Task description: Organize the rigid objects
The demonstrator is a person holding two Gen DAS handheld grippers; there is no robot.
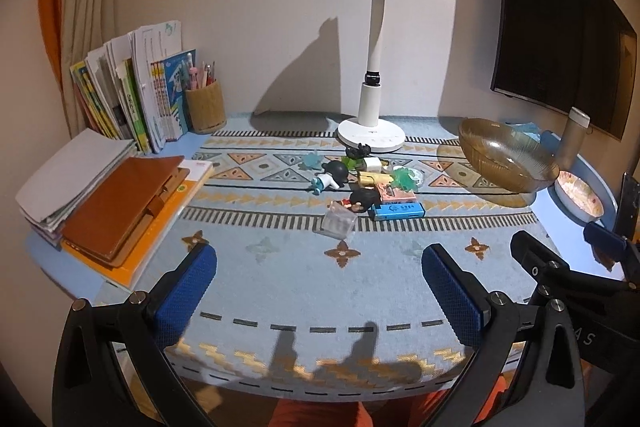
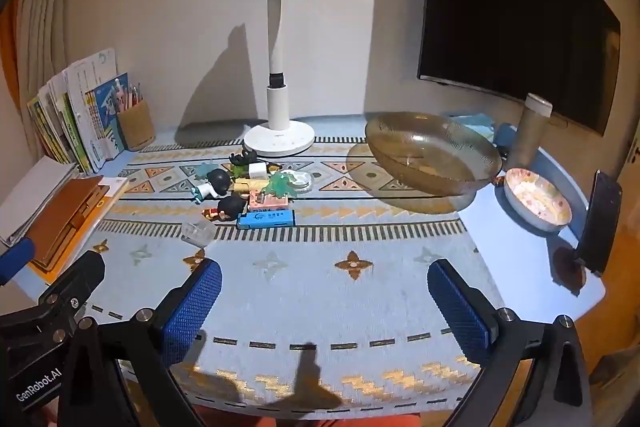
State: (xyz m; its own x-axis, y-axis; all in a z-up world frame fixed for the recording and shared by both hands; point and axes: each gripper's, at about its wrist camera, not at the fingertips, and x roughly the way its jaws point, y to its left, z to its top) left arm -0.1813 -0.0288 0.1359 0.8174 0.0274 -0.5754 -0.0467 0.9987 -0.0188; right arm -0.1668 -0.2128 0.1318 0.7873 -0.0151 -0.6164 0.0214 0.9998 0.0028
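Both my tongs wide and empty, low over the near edge of the mat.

My left gripper (image 1: pixel 320 291) sits at the bottom of its frame, blue pads (image 1: pixel 186 291) spread far apart with nothing between them; my right gripper (image 2: pixel 324 303) is just the same, and its black frame pokes in at the right edge of the left view. The clutter sits mid-frame on the patterned mat (image 1: pixel 280 267): a clear box (image 1: pixel 335 223) nearest me, a blue box (image 1: pixel 397 211) just right of it, a pink box (image 1: pixel 396 195) touching behind that, two black-headed figures (image 1: pixel 334 177), green bits (image 1: pixel 404 179) further back. The amber bowl (image 1: pixel 506 157) stands at centre right, well apart from the pile. The lamp (image 1: pixel 374 131) rises at upper centre, books (image 1: pixel 120 211) at left.
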